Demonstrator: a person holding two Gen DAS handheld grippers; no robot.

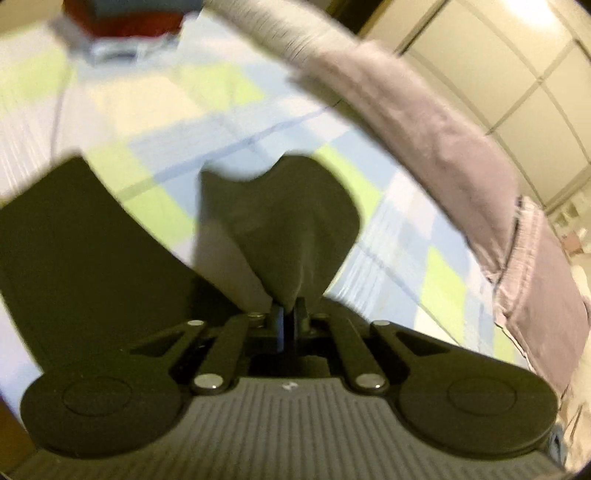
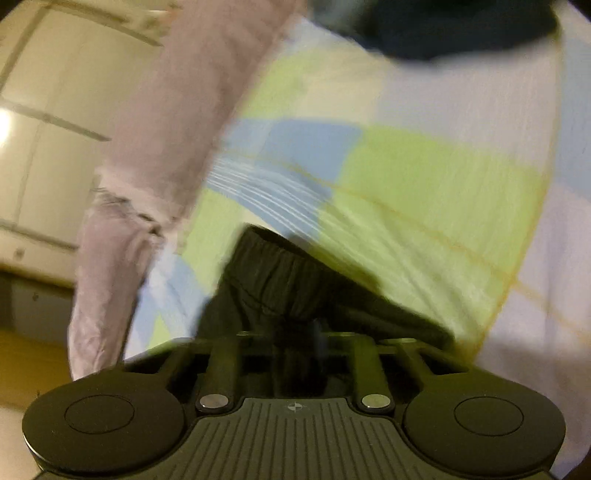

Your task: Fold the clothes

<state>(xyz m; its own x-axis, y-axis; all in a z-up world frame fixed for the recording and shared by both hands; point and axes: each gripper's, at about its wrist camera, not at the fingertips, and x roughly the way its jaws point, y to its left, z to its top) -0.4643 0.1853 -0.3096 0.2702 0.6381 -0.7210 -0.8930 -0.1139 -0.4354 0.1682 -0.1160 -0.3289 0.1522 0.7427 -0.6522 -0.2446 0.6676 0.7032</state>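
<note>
A black garment [image 1: 284, 221] lies on a checked bedsheet [image 1: 229, 110] of blue, green and white squares. In the left wrist view my left gripper [image 1: 290, 310] is shut on a bunched corner of this black cloth, which fans out just beyond the fingers; more of the garment spreads to the left [image 1: 74, 258]. In the right wrist view my right gripper [image 2: 299, 332] is shut on the garment's gathered elastic waistband [image 2: 273, 273], which hides the fingertips. The picture is blurred by motion.
A mauve quilt [image 1: 461, 155] runs along the bed's far edge, seen also as the mauve quilt [image 2: 147, 166] in the right wrist view. A red and blue pile [image 1: 125, 18] sits at the sheet's top; a dark navy item [image 2: 443, 26] lies farther off. Pale wardrobe panels [image 2: 48, 110] stand behind.
</note>
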